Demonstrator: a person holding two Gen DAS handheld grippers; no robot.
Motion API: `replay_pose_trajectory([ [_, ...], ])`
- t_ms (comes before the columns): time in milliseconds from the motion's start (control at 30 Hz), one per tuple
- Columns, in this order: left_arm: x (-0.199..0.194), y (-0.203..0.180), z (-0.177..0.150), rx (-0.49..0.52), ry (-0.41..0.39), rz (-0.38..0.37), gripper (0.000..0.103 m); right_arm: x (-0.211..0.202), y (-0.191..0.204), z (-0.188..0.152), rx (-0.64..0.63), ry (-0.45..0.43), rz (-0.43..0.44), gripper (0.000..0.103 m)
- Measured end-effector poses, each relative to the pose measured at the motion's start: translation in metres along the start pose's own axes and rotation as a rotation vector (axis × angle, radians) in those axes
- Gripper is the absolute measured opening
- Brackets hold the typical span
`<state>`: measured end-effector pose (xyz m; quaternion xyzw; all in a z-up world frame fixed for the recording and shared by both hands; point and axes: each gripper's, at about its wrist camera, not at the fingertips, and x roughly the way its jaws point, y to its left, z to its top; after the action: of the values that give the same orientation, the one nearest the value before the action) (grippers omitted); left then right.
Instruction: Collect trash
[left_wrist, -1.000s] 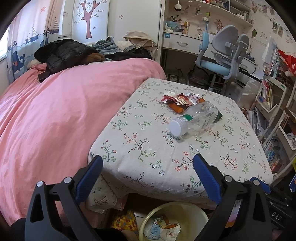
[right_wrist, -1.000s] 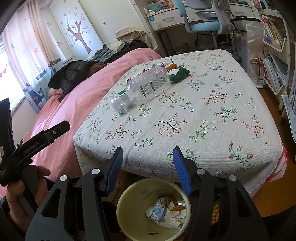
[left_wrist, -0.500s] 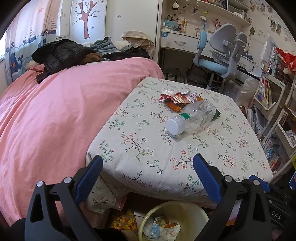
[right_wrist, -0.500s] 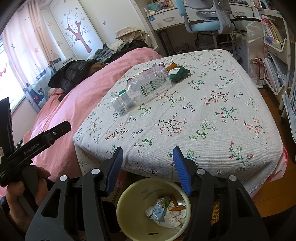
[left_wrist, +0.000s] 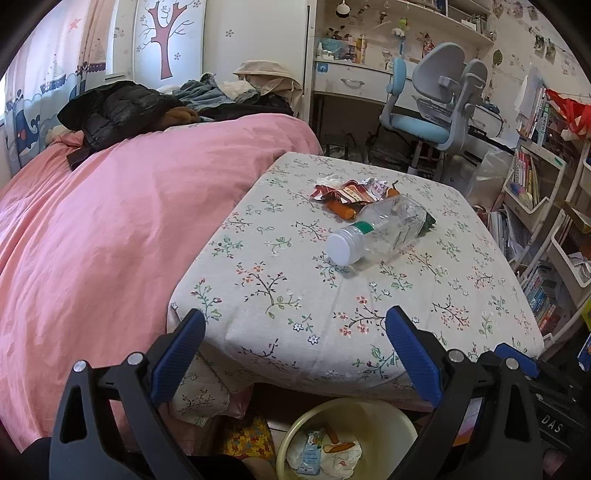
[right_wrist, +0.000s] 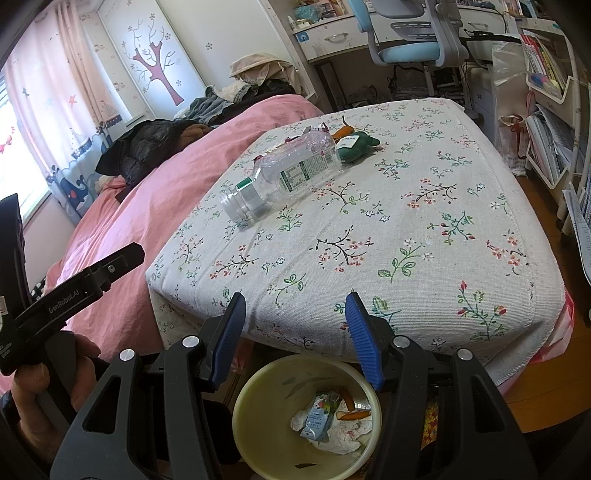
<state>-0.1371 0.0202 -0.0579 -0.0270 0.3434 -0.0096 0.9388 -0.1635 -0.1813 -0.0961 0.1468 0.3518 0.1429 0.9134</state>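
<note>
A clear plastic bottle (left_wrist: 380, 229) (right_wrist: 291, 173) with a white cap lies on its side on the floral-cloth table (left_wrist: 280, 295) (right_wrist: 424, 236). Behind it lie a crumpled red snack wrapper (left_wrist: 351, 192), orange carrot pieces (left_wrist: 341, 209) (right_wrist: 343, 131) and a green wrapper (right_wrist: 360, 144). A pale yellow bin (left_wrist: 384, 417) (right_wrist: 258, 398) on the floor below the table's near edge holds a small carton, tissue and carrot bits. My left gripper (left_wrist: 295, 332) stands open and empty above that edge. My right gripper (right_wrist: 295, 317) also stands open, nothing between its blue pads, over the bin.
A pink bed (left_wrist: 110, 229) with dark clothes piled on it adjoins the table's left side. A blue-grey desk chair (left_wrist: 436, 110) and desk stand behind. Racks of books (left_wrist: 535, 192) line the right. A hand (right_wrist: 33, 398) holds the other gripper at left.
The left wrist view has drifted slightly, so the table sits a little lower and more to the left. The right wrist view is unchanged. Both grippers stay open.
</note>
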Motion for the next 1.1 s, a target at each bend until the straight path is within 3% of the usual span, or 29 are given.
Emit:
replay_pose_trajectory([
  [300, -0.001, 0.000, 0.000, 0.004, -0.001, -0.006, 0.094, 0.000, 0.000, 0.000, 0.000, -0.002, -0.001, 0.054],
  [467, 0.004, -0.007, 0.013, 0.028, -0.006, -0.053, 0.094, -0.001, -0.004, 0.009, 0.028, -0.018, 0.020, 0.054],
  [733, 0.027, -0.035, 0.064, 0.201, -0.046, -0.190, 0.094, -0.002, -0.012, 0.085, -0.043, -0.104, 0.004, 0.054],
  [933, 0.068, -0.067, 0.082, 0.368, -0.030, -0.212, 0.094, 0.024, -0.027, 0.156, -0.119, -0.144, -0.030, 0.054],
  [1100, 0.101, -0.081, 0.094, 0.433, 0.020, -0.237, 0.094, 0.042, -0.066, 0.176, 0.048, -0.166, 0.004, 0.054],
])
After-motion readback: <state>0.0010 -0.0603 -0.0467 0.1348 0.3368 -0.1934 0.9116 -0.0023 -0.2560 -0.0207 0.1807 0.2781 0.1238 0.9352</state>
